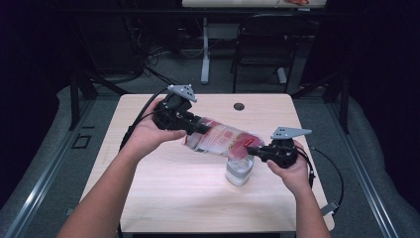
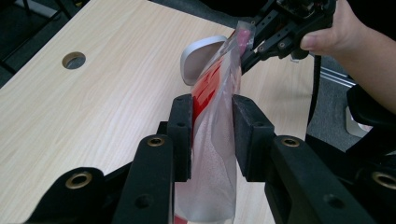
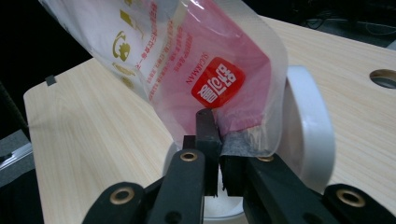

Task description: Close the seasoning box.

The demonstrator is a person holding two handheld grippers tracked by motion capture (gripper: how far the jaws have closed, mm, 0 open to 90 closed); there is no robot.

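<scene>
While the left gripper (image 1: 190,126) squeezes the fat end of the bag (image 1: 223,140), the right gripper (image 1: 255,150) pinches the bag's thin open edge tight. Both sets of jaws are closed on it. The bag hangs tilted over the middle of the table (image 1: 163,188), its low end above a white jar (image 1: 239,172) with its lid (image 3: 306,126) flipped up.

Clear bag (image 1: 220,140) with red label and gold print; white jar (image 1: 239,171).

Jar (image 1: 239,171) partly behind pouch (image 1: 220,140).
</scene>
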